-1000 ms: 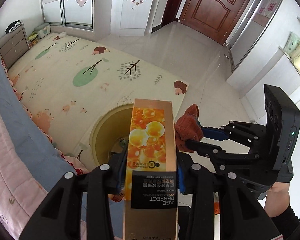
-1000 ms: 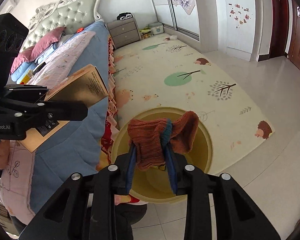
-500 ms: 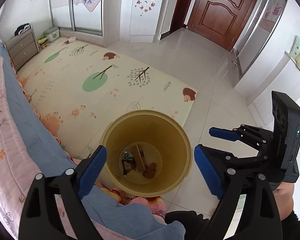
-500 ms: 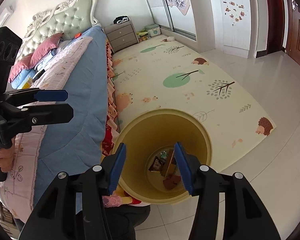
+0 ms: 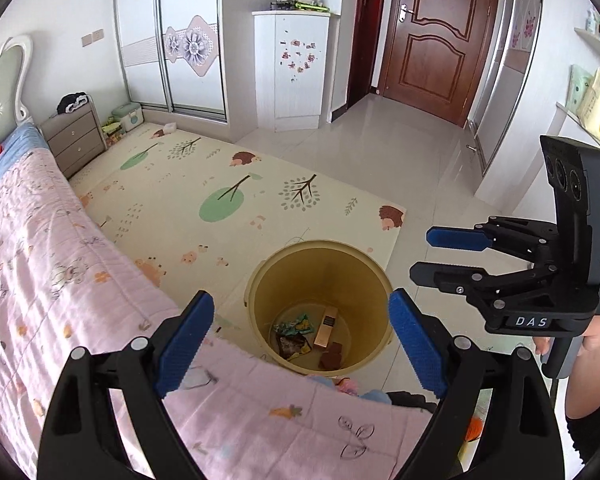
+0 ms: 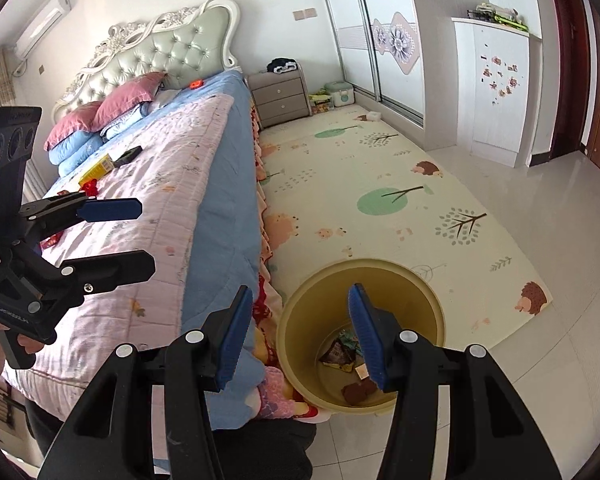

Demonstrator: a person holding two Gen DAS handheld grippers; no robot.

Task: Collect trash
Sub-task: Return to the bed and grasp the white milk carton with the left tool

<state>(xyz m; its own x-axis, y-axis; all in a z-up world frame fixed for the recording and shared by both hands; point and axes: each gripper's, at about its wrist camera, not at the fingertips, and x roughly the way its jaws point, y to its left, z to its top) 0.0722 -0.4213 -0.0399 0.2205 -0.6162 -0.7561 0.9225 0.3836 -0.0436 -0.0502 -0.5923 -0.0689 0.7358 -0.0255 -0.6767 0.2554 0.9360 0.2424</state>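
A yellow trash bin (image 5: 260, 280) stands on the floor at the foot of the bed; it also shows in the right wrist view (image 6: 432, 300). Inside lie a gold box (image 5: 326, 327), a brown sock (image 5: 331, 359) and crumpled wrappers (image 5: 294, 336). My left gripper (image 5: 300, 340) is open and empty, above the bed edge near the bin. My right gripper (image 6: 300, 332) is open and empty over the bin's left rim; it also shows in the left wrist view (image 5: 440, 254). More trash lies on the bed: a yellow box (image 6: 96, 169), a black item (image 6: 126, 155) and red bits (image 6: 90, 188).
The bed with a pink quilt (image 6: 172, 168) and blue blanket fills the left. A patterned play mat (image 5: 204, 184) covers the floor beyond the bin. A grey nightstand (image 6: 282, 98), sliding wardrobe, white cabinet (image 5: 296, 72) and brown door (image 5: 436, 36) line the walls.
Both grippers let go: the gold box and the brown sock dropped into the bin. Both grippers have since risen and pulled back from the bin, open.
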